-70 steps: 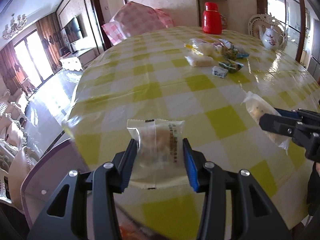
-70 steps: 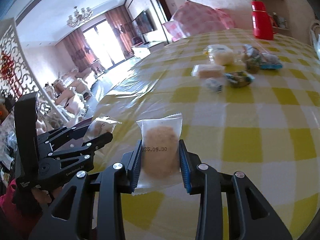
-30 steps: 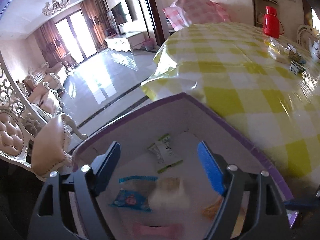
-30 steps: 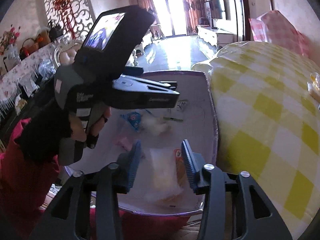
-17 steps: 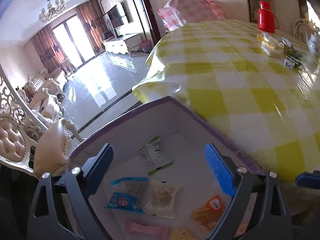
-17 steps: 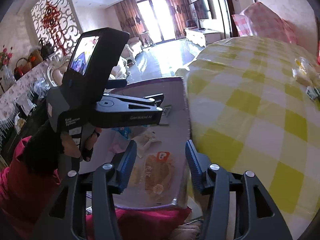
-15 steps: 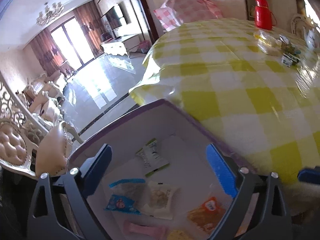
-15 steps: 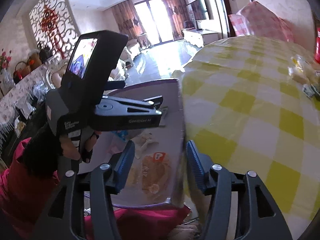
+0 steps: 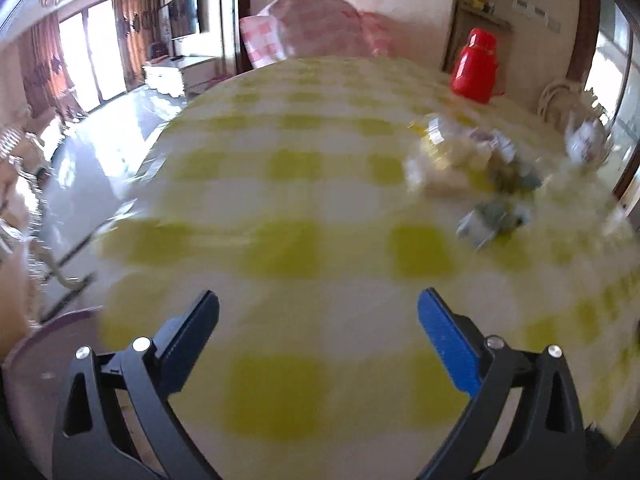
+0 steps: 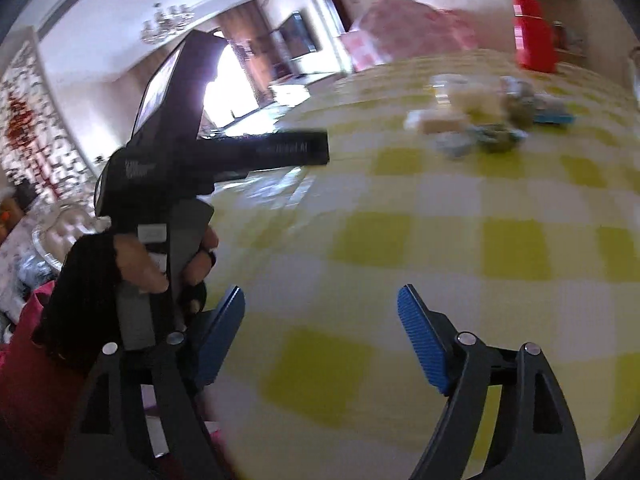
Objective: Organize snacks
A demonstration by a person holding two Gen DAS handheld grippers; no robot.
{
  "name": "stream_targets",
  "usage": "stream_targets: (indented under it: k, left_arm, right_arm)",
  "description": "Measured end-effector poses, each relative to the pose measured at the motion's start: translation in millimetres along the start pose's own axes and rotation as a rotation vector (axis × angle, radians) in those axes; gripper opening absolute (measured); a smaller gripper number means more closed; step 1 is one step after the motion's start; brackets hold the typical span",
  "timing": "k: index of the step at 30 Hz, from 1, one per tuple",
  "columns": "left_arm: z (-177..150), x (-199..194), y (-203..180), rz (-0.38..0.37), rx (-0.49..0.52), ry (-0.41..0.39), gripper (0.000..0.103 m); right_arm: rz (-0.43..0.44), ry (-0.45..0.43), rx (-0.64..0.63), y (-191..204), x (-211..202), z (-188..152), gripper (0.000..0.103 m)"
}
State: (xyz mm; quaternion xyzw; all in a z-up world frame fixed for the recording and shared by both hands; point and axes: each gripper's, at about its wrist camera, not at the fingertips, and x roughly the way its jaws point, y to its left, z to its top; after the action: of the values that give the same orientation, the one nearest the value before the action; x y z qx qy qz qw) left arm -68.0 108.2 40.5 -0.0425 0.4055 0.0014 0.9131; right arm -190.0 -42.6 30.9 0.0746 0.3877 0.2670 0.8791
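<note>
Both views are motion-blurred. A cluster of wrapped snacks (image 9: 472, 168) lies on the far right of the yellow-checked table (image 9: 280, 200); it also shows in the right wrist view (image 10: 484, 120). My left gripper (image 9: 318, 320) is open and empty above the near table edge. My right gripper (image 10: 320, 320) is open and empty over the table. The left gripper's body (image 10: 192, 152) shows at the left of the right wrist view. A purple box rim (image 9: 52, 328) is at the lower left.
A red thermos (image 9: 476, 66) stands at the far edge of the table. A white teapot (image 9: 584, 140) stands at the far right. A pink checked cushion (image 9: 316, 32) lies behind the table. Open floor lies to the left.
Both grippers dropped their packets into the purple box, opened, and swung up from the box to face the table and the snack cluster.
</note>
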Motion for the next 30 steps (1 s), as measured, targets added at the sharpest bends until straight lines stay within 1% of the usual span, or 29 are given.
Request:
stream_targets:
  k: [2,3,5,6,7,10,12,13,15,16,18,19,22,24,27,28,29,30]
  left_arm:
    - [10,12,-16,-0.015,-0.027,-0.018,0.100]
    - [14,18,-25,-0.027,-0.046,-0.046,0.100]
    - [18,26,-34,-0.042,-0.072,-0.074,0.100]
    - [18,33,-39,-0.059,-0.095,-0.081,0.100]
    - [19,37,-40,-0.074,-0.117,-0.082,0.100]
    - [19,48,-35,-0.106,-0.213,-0.077,0.100]
    - [19,49,-27,-0.140,-0.282,-0.105,0.100]
    - [15,50,-21,-0.151,-0.327,-0.108,0.100]
    - [13,52,-12,-0.178,-0.369,-0.088,0.100]
    - [12,53,-9,-0.194,-0.387,-0.083,0.100]
    - [13,55,-7,-0.199,-0.399,-0.078,0.100]
    - [14,56,-10,-0.203,-0.387,-0.076,0.100]
    - [15,54,-17,-0.197,-0.342,-0.089,0.100]
    - [15,51,-21,-0.204,-0.312,-0.116,0.100]
    - [15,52,-17,-0.205,-0.334,-0.116,0.101]
    - [15,52,-15,-0.207,-0.342,-0.120,0.101]
    - [15,51,-15,-0.208,-0.345,-0.123,0.101]
    - [15,51,-15,-0.209,-0.345,-0.124,0.101]
  right_arm:
    - [-0.051,-0.001,0.031,-26,-4,8,0.079]
    - [-0.069,0.000,0.044,-37,-5,11,0.079]
    - [-0.116,0.004,0.083,-67,-6,21,0.079]
    - [-0.153,0.004,0.098,-80,-5,26,0.079]
    - [-0.203,0.006,0.119,-97,-3,35,0.079]
    - [-0.284,0.013,0.159,-132,11,58,0.079]
    - [-0.314,0.015,0.169,-149,27,76,0.079]
    - [-0.315,0.019,0.177,-157,36,85,0.080]
    - [-0.322,0.044,0.186,-167,56,98,0.087]
    - [-0.329,0.053,0.174,-167,65,105,0.087]
    - [-0.311,0.061,0.149,-167,79,119,0.087]
    - [-0.309,0.067,0.145,-162,82,121,0.088]
    - [-0.347,0.085,0.113,-159,103,136,0.087]
    - [-0.368,0.094,0.098,-159,115,147,0.087]
    - [-0.426,0.123,0.062,-159,130,158,0.088]
    - [-0.439,0.132,0.046,-157,133,158,0.085]
    - [-0.451,0.127,0.025,-153,131,156,0.066]
    - [-0.441,0.116,0.010,-150,128,156,0.042]
